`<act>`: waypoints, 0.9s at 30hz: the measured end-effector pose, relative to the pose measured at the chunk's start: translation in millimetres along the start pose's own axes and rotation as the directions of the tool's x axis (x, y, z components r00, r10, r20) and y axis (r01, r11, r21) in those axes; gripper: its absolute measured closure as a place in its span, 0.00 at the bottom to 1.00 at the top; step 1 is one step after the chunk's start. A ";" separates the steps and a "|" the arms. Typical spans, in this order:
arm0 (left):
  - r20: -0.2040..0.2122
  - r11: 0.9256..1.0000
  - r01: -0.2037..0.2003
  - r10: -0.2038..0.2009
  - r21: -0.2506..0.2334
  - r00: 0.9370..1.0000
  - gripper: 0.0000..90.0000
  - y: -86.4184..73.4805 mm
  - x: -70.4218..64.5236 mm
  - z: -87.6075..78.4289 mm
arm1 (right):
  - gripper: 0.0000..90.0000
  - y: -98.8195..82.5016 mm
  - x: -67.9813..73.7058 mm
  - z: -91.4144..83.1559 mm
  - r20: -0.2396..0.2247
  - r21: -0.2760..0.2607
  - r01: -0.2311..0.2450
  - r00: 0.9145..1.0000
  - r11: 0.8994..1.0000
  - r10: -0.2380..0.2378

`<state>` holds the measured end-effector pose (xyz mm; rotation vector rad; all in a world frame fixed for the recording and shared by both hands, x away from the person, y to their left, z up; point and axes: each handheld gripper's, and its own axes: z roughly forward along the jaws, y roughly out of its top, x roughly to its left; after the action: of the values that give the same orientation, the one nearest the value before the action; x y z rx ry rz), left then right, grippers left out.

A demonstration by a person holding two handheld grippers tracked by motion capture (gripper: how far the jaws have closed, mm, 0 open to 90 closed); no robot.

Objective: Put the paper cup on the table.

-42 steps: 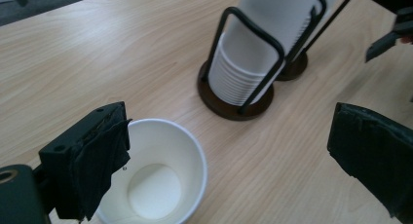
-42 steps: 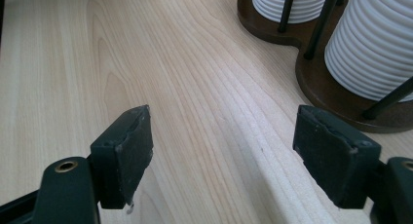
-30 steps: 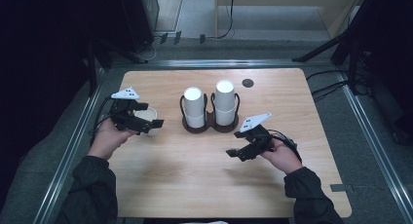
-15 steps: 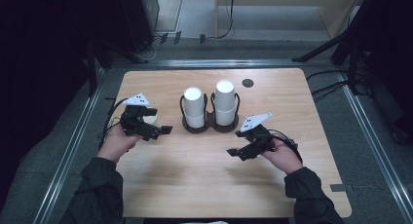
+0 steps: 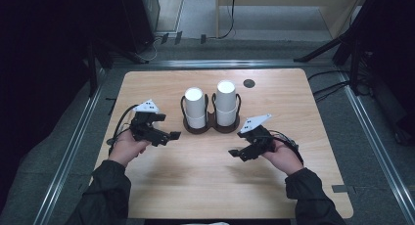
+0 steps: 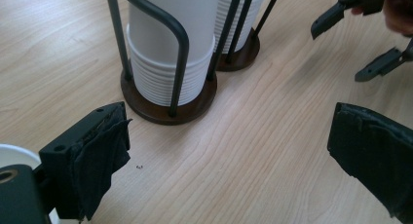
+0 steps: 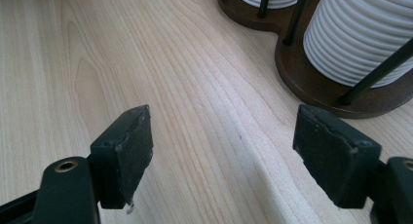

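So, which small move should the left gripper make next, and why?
Probably ease the left gripper forward toward the nearer stack of white cups in the wire holder. Its fingers stand wide open with nothing between them, and bare table separates them from that stack. The right gripper is also open, beside the holder.

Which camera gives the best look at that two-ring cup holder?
The high view: the whole cup holder shows, both stacks in their rings. The left gripper view crops it at the top; the right gripper view catches just its base.
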<state>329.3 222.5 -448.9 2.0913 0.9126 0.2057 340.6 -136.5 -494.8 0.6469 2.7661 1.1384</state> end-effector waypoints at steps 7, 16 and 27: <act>0.013 1.000 -0.012 0.012 0.002 1.000 0.02 -6.6 -5.9 14.2 | 0.25 0.5 0.8 1.6 -0.003 -0.003 0.008 1.000 1.000 -0.008; -0.018 0.999 -0.042 0.042 0.024 0.999 0.02 -14.1 -16.1 33.5 | 0.25 1.6 2.1 2.8 -0.012 -0.005 -0.002 1.000 1.000 0.002; 0.007 0.993 -0.092 0.092 0.069 0.996 0.02 -16.9 -33.1 55.1 | 0.25 1.8 1.0 3.5 -0.010 -0.010 -0.009 1.000 1.000 0.009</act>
<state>320.4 172.5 -491.7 2.1995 0.8325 0.2206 341.1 -132.6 -496.0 0.6547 2.7667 1.1599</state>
